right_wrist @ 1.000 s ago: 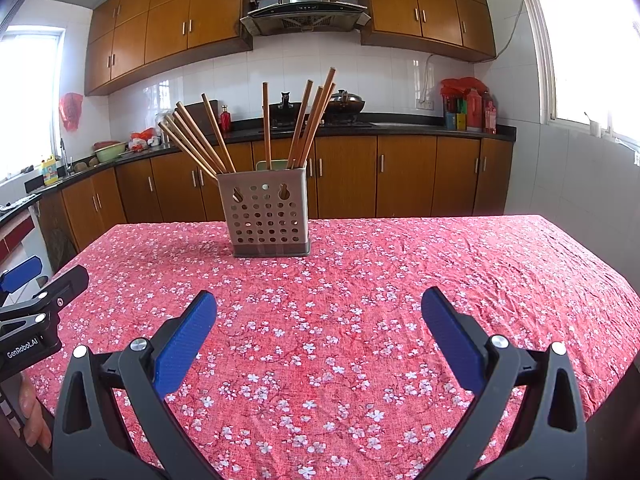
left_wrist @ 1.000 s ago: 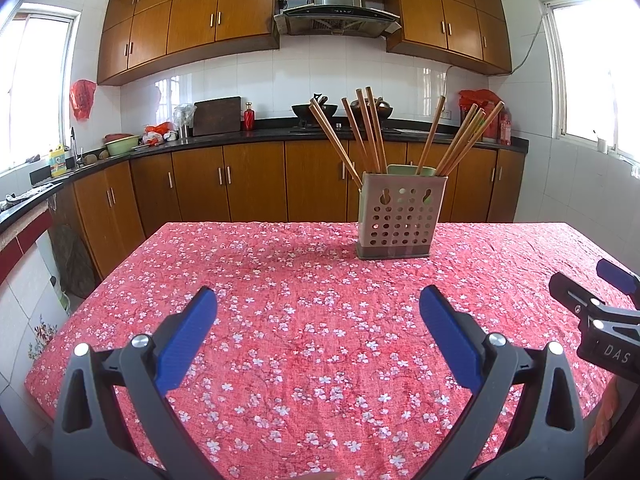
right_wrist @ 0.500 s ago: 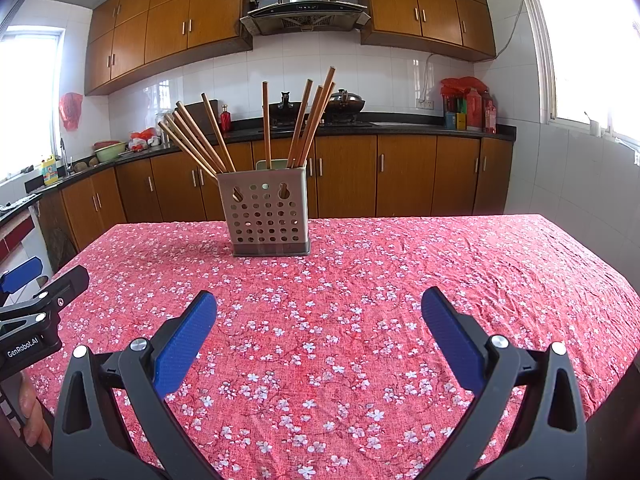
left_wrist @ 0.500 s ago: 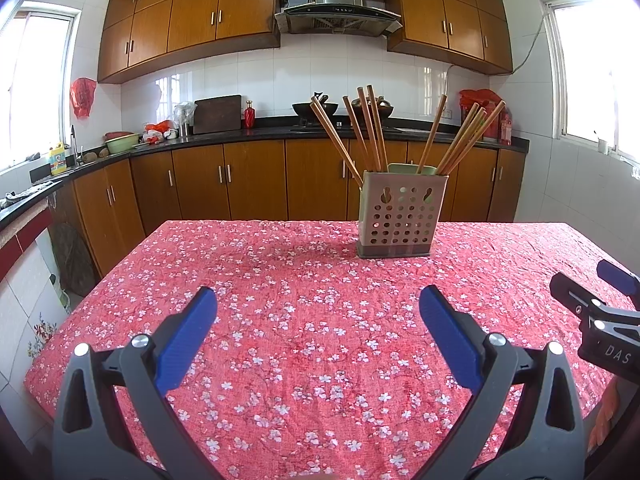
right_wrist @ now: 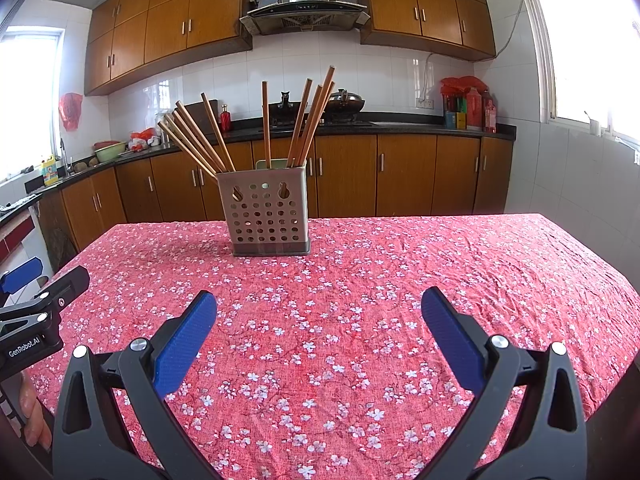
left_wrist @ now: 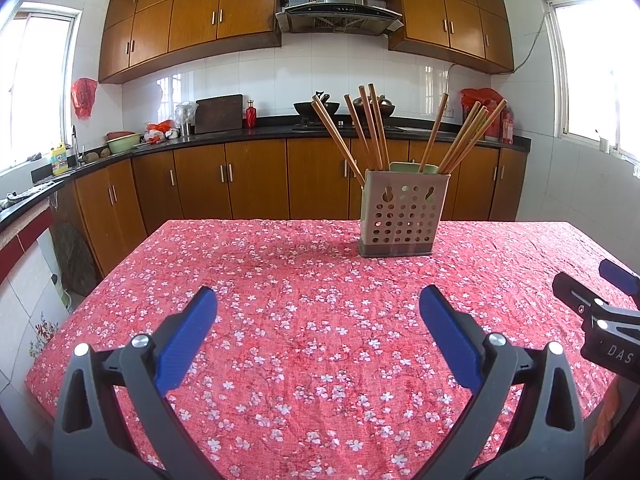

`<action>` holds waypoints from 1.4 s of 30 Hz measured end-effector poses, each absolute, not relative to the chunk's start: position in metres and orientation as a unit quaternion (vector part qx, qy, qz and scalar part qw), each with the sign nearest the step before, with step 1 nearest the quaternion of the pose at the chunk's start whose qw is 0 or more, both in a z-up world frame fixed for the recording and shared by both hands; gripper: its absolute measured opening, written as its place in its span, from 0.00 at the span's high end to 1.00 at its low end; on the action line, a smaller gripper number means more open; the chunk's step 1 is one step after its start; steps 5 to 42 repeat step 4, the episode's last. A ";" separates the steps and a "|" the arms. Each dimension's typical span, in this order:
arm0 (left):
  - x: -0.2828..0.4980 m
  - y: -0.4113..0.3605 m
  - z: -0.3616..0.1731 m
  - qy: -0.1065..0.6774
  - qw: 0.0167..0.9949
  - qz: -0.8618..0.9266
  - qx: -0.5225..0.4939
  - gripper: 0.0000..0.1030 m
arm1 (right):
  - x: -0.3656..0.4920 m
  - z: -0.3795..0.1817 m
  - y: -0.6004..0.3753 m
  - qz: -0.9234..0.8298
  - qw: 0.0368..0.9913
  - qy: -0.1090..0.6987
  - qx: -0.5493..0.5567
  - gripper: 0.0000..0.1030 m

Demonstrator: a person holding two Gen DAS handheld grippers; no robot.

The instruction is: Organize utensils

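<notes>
Your left gripper point(left_wrist: 318, 312) and right gripper point(right_wrist: 319, 314) hang spread and empty; next, reach the chopsticks point(right_wrist: 200, 136) in the perforated holder point(right_wrist: 266, 210).

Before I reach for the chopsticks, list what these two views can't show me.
- Lower ends of the chopsticks: both views, hidden by the holder wall.
- Green item behind the chopsticks: only its top edge clears the rim, so what it is can't be told.
- Holder's inner dividers: not visible in either view.
- Right gripper in the left view: cut off by the frame edge.
- Left gripper in the right view: likewise cut off.
</notes>
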State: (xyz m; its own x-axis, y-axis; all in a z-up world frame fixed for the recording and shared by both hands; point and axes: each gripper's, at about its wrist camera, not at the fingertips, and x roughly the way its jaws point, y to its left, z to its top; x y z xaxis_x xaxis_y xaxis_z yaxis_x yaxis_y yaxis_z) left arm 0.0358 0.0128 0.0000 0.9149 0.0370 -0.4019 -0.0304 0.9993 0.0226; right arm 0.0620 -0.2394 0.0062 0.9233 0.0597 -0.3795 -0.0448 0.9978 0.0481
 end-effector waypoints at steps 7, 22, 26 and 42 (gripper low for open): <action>0.036 0.012 0.000 0.206 0.978 0.016 0.008 0.04 | 0.062 0.006 -0.240 0.026 0.980 0.194 0.020 0.02; 0.036 0.012 0.000 0.206 0.978 0.016 0.008 0.04 | 0.062 0.006 -0.240 0.026 0.980 0.194 0.020 0.02; 0.036 0.012 0.000 0.206 0.978 0.016 0.008 0.04 | 0.062 0.006 -0.240 0.026 0.980 0.194 0.020 0.02; 0.036 0.012 0.000 0.206 0.978 0.016 0.008 0.04 | 0.062 0.006 -0.240 0.026 0.980 0.194 0.020 0.02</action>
